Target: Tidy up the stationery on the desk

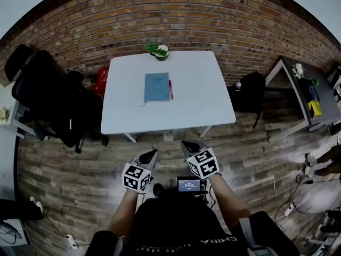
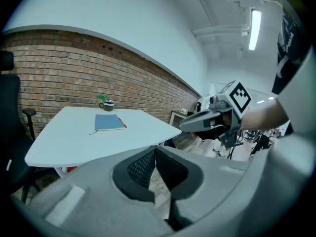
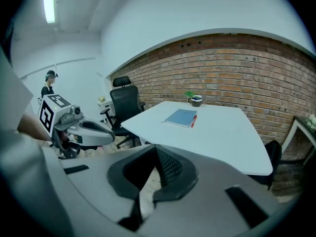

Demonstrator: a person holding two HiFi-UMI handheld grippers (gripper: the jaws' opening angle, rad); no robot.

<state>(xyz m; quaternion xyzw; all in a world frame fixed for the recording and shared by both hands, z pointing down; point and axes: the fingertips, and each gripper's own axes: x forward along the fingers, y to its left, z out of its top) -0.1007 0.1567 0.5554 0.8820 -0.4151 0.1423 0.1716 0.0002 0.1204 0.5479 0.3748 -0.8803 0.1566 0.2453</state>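
Blue notebook, red pen just beside it on table; we hold left gripper and right gripper off it, fingers together, empty.

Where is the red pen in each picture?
Head view: thin red pen sits above the middle.
Left gripper view: left of the middle, tiny.
Right gripper view: right of the middle.
Shared landmark: the flat blue notebook; the pen lies by its right edge everywhere.

- The desk shows plain white.
- The notebook is blue, the pen red.
- The wall runs red-brown brick.
- The floor shows brown planks.
- The left gripper and right gripper are grey, their cubes black-and-white squares.
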